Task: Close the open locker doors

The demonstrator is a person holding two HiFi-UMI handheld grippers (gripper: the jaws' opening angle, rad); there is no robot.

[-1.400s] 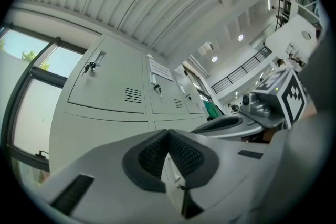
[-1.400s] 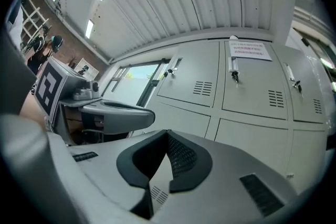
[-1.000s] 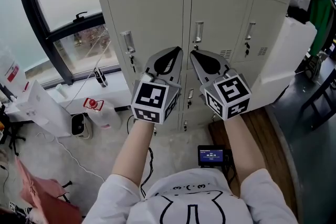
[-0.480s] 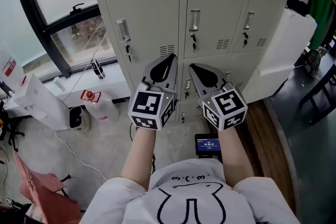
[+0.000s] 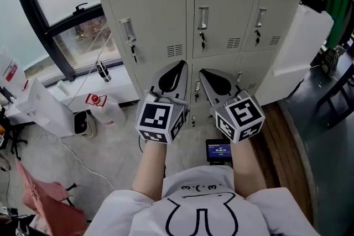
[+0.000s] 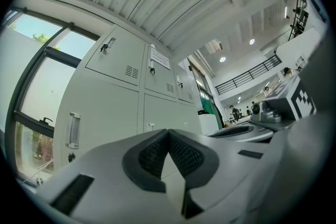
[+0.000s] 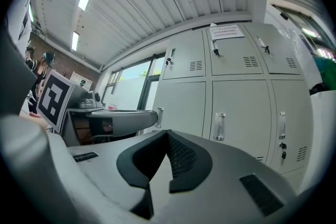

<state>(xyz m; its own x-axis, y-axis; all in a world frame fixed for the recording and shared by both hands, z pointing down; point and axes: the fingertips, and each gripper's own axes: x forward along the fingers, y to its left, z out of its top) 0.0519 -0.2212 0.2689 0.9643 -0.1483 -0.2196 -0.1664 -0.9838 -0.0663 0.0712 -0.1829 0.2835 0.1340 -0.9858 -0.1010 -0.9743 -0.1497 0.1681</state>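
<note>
Facing locker bank (image 5: 149, 14) with left gripper (image 5: 180, 66) and right gripper (image 5: 203, 72) abreast, jaws pinched together on nothing; no door seen ajar ahead, white panel (image 5: 301, 47) off bank's right nearer right gripper.

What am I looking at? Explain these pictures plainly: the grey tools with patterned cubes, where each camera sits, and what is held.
A person holds two clamp tools: the left hand-held gripper and the right hand-held gripper, each with a marker cube. The head view looks down from the person's head; each gripper view rides on its tool, looking along its jaws. Both pairs of jaws are together, holding nothing. Ahead stand grey lockers; the doors seen here look shut. A red-labelled white jug stands on the floor.
</note>
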